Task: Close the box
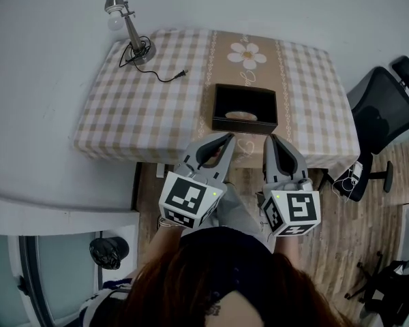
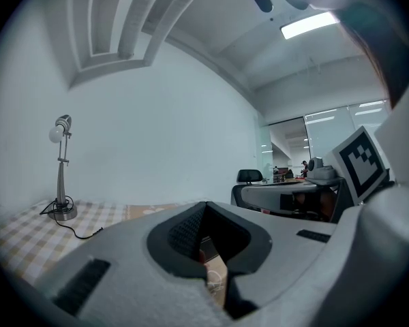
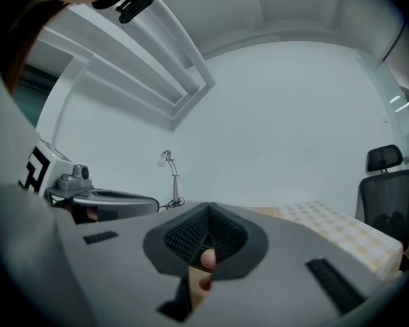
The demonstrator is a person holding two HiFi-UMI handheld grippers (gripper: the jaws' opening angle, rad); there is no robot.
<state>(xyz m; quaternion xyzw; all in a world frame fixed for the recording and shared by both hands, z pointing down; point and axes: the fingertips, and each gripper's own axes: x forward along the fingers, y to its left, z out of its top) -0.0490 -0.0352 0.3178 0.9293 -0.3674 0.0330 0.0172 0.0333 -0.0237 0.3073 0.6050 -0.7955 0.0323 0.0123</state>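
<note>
Clearly, the left gripper (image 2: pixel 206 204) has its jaws brought together. The two grey plastic shells meet at their tips, and the dark ribbed pads (image 2: pixel 184 231) curve round a small hollow that holds nothing. The right gripper (image 3: pixel 208 206) is closed in the same way, tips touching, with its pads (image 3: pixel 191 236) in a teardrop outline. A small pinkish shape shows through the gap below them, but what it is cannot be told.

From the head view both grippers hang side by side over the near edge of the table (image 1: pixel 136 107), their tips pointing at the box (image 1: pixel 259 99). The box is a black, straight-walled rectangle with its top open, and a pale oval thing (image 1: pixel 240 115) lies inside. It stands just beyond the tips, on a tan runner (image 1: pixel 249 70) printed with a white daisy. On both sides of the runner the cloth is a beige and white check.

A metal desk lamp (image 1: pixel 127 26) with a round bulb stands at the far left corner, its thin black cable (image 1: pixel 160 73) trailing across the cloth. A black office chair (image 1: pixel 382 111) sits to the right, on a wood plank floor (image 1: pixel 341 237).
</note>
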